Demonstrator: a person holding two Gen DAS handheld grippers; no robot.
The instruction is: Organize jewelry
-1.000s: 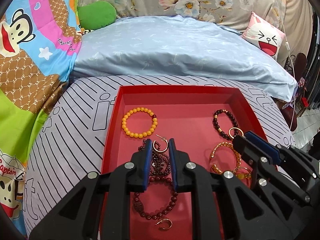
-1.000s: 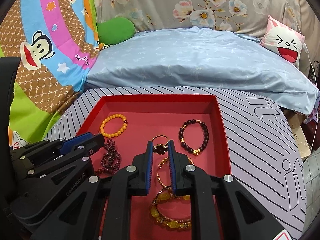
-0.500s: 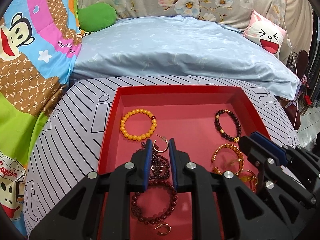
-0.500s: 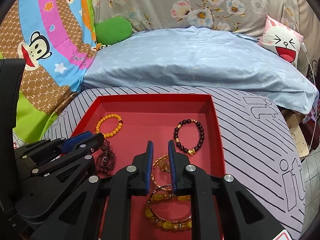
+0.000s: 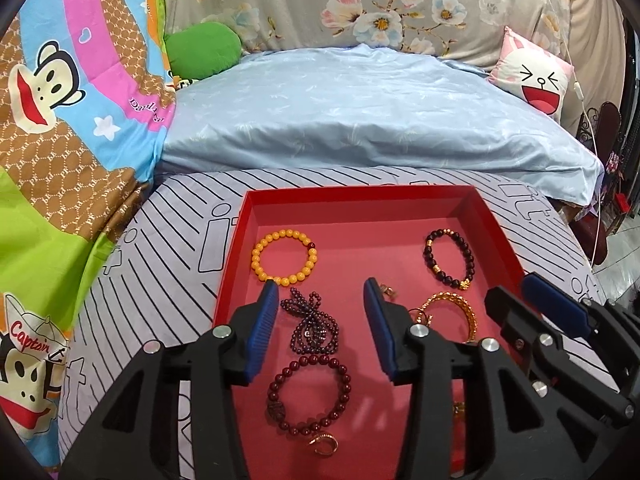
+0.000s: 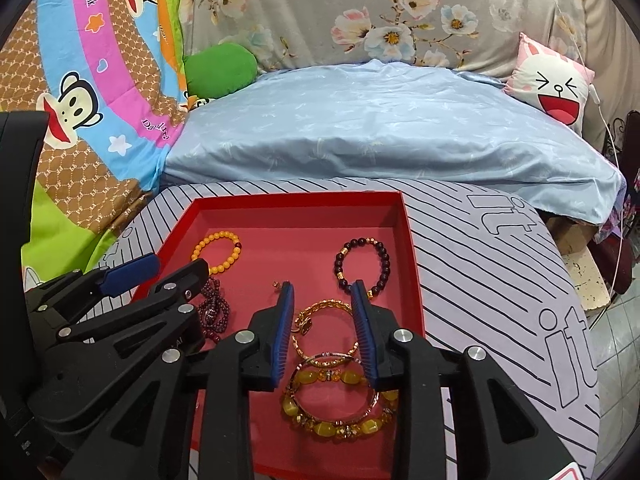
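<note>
Both your left gripper (image 5: 320, 320) and right gripper (image 6: 322, 320) hang released, grasping nothing. All the jewelry lies spread inside the red tray (image 5: 360, 196) at lower center; sorting looks largely unfinished.

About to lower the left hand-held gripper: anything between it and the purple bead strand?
Nothing visible. The left hand-held gripper is open over the purple strand; the dark red bracelet lies nearer, just clear.

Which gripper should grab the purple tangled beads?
Left, probably. The left hand-held gripper is open with the purple tangled beads between its fingers; the right hand-held gripper sits over the gold bangle.
</note>
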